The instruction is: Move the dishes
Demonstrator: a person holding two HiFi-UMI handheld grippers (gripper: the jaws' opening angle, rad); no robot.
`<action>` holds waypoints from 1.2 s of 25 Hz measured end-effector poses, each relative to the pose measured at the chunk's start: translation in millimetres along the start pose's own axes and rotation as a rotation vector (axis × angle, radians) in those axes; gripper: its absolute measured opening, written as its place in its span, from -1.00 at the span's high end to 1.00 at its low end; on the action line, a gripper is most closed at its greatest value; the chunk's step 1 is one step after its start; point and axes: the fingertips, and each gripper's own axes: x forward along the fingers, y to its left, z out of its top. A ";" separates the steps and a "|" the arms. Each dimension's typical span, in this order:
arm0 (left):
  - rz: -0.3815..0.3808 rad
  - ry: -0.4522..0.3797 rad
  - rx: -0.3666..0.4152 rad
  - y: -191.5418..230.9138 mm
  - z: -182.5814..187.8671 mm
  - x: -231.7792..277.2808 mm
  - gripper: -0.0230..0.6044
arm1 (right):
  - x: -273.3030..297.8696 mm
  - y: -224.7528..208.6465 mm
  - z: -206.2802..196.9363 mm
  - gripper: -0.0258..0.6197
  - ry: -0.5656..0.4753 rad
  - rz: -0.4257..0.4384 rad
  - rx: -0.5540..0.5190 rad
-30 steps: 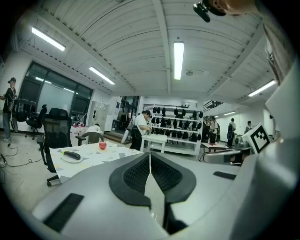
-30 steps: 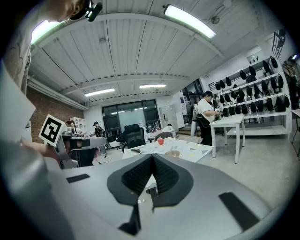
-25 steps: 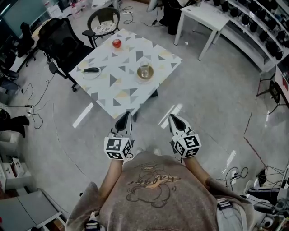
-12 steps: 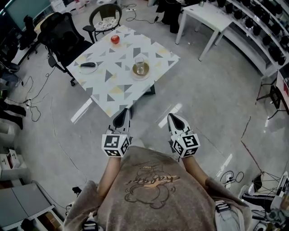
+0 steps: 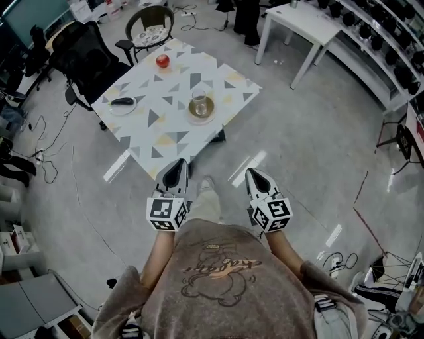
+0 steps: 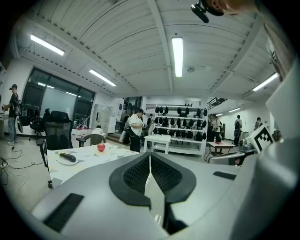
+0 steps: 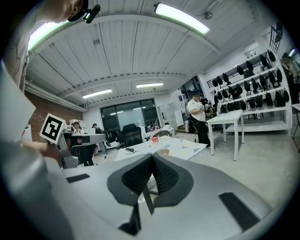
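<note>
Both tongs are pressed right together, folks, nothing in either one. The left tongs (image 5: 179,164) have their dark ribbed pads meeting along a thin line, and the right tongs (image 5: 252,173) show the same tight seam. The person holds them out side by side, a little apart, each with its marker cube at the near end. Both hang over the shiny grey floor (image 5: 298,145), pointing toward the desk (image 5: 159,136). The left tongs have their tip just at the desk's near corner, while the right tongs are over bare floor to the right of it.

Out on the desk, with its pattern of triangles, the dishes sit untouched. A small white plate (image 5: 122,104) with a dark object lying on it rests near the left edge. A brownish saucer (image 5: 201,110) sits toward the right side, with a clear glass (image 5: 199,100) standing on it. A red fruit (image 5: 162,61) sits alone by the far corner, well apart from both dishes.

Beyond the desk, a black office chair (image 5: 83,56) stands at the far left and a round-backed chair (image 5: 151,25) at the far end. A white table (image 5: 298,20) stands off to the far right, and past it run shelves (image 5: 391,49) lined with dark objects.
</note>
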 end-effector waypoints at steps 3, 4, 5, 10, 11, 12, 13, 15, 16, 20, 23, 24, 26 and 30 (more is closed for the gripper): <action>-0.008 -0.004 -0.004 10.4 4.1 22.8 0.85 | 20.4 -10.1 6.2 0.91 0.005 -0.002 -0.003; -0.010 -0.005 -0.006 15.0 6.1 31.9 0.85 | 29.2 -13.7 9.4 0.91 0.006 -0.002 -0.005; -0.013 -0.005 -0.008 19.7 8.2 41.1 0.85 | 38.2 -17.4 12.8 0.91 0.008 -0.002 -0.006; -0.029 -0.003 -0.019 43.9 21.9 86.4 0.85 | 84.8 -32.5 31.0 0.91 0.020 -0.001 -0.005; -0.031 -0.003 -0.019 49.3 25.0 95.5 0.85 | 94.7 -34.8 34.6 0.91 0.023 0.002 -0.007; -0.033 -0.004 -0.019 54.6 28.2 104.4 0.85 | 104.4 -37.0 38.5 0.91 0.025 0.004 -0.009; -0.036 -0.003 -0.019 59.7 31.5 113.3 0.85 | 113.9 -39.2 42.9 0.91 0.027 0.006 -0.012; -0.050 -0.005 -0.020 69.2 38.4 130.3 0.85 | 132.4 -43.9 52.5 0.91 0.030 0.007 -0.018; -0.061 -0.009 -0.023 73.4 41.7 138.0 0.85 | 141.1 -46.2 56.8 0.91 0.031 0.005 -0.020; -0.086 -0.016 -0.034 90.9 49.4 164.9 0.85 | 171.7 -53.6 70.6 0.91 0.030 -0.004 -0.026; -0.097 -0.012 -0.038 102.1 52.1 182.2 0.85 | 190.6 -58.0 77.7 0.91 0.027 -0.013 -0.029; -0.103 -0.010 -0.038 104.6 52.7 186.7 0.85 | 195.8 -59.2 79.2 0.91 0.026 -0.015 -0.028; -0.118 -0.007 -0.038 108.1 54.2 193.9 0.85 | 204.7 -61.4 82.1 0.91 0.026 -0.022 -0.029; -0.131 -0.001 -0.045 112.4 55.7 202.0 0.85 | 218.6 -63.6 87.9 0.91 0.032 -0.024 -0.034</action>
